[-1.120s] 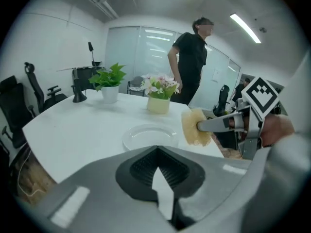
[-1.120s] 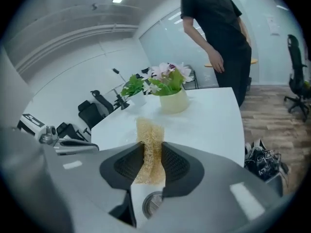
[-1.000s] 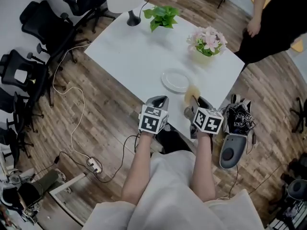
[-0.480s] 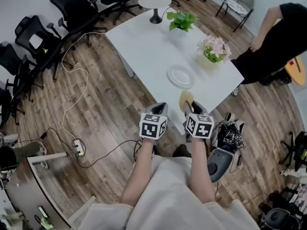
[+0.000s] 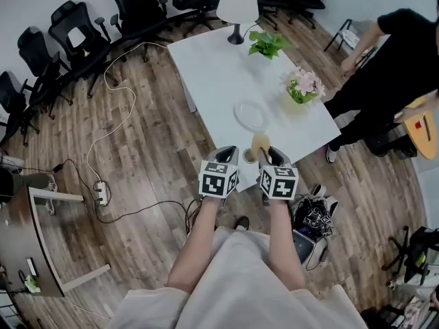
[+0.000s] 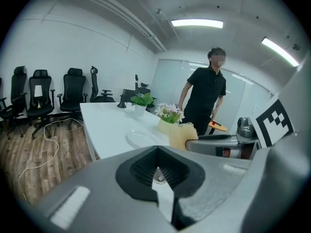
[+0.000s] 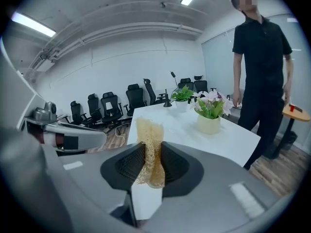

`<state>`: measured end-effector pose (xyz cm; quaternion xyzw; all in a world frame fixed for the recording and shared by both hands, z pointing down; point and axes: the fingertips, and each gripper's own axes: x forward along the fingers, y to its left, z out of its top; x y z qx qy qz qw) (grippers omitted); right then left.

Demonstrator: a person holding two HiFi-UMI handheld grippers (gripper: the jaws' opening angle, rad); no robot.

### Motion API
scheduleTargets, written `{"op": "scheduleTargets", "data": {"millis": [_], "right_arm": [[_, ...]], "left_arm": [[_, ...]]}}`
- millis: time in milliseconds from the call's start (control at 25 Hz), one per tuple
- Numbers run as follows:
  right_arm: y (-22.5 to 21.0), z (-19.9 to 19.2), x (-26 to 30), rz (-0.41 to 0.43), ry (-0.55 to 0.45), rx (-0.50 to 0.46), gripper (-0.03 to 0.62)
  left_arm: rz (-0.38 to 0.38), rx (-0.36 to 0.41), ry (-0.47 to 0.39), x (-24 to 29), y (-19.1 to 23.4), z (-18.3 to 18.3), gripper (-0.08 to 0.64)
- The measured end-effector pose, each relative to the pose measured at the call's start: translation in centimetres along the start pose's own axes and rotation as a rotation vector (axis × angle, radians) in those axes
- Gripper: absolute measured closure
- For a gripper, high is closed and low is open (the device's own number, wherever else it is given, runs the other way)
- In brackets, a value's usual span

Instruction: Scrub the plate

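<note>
"Straw-yellow fibre scrubber [image 7: 149, 144] upright in right gripper [image 7: 150, 165]. Jaws pinched onto its lower half, top standing clear above them." (Obs. 1)

"Left gripper [image 6: 157, 168]?" (Obs. 2)

"Jaws drawn together, nothing between. Held side by side with the right one, over the near corner of the white table [image 5: 209, 67]." (Obs. 1)

"Plate [image 5: 251, 115]?" (Obs. 2)

"Flat on the table, ahead of both grippers and apart from them, near the flower pot [image 5: 300, 94]. Nothing touches it. Pale and bare-looking; too small to tell clean from soiled." (Obs. 1)

"Progress, then?" (Obs. 2)

"Judged early. Tool is in hand, and that is the only part done. Scrubber and plate are apart, so no scrubbing proper yet. Left to do: bring the scrubber down onto the plate, likely steady the rim with the free gripper, then work over the surface." (Obs. 1)

"Surroundings?" (Obs. 2)

"Person in black [image 5: 398, 46] stands off the table's right side, close to the pot. Green plant [image 5: 266, 43] and lamp [image 5: 238, 5] sit at the far end, well apart from the plate." (Obs. 1)
</note>
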<state>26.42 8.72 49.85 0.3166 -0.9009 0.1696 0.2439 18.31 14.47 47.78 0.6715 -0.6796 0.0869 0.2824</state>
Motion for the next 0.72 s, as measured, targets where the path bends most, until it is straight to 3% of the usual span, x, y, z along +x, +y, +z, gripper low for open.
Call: {"op": "scheduleTargets", "data": {"millis": [400, 720], "right_arm": [[-2.1, -0.5, -3.0, 0.036, -0.047, -0.030, 0.469], [-4.2, -0.9, -4.7, 0.034, -0.064, -0.030, 0.469]], "left_arm": [[0.060, -0.005, -0.059, -1.2, -3.1, 0.3, 0.560], [0.058, 0.006, -0.083, -0.8, -6.0, -0.5, 0.560]]}}
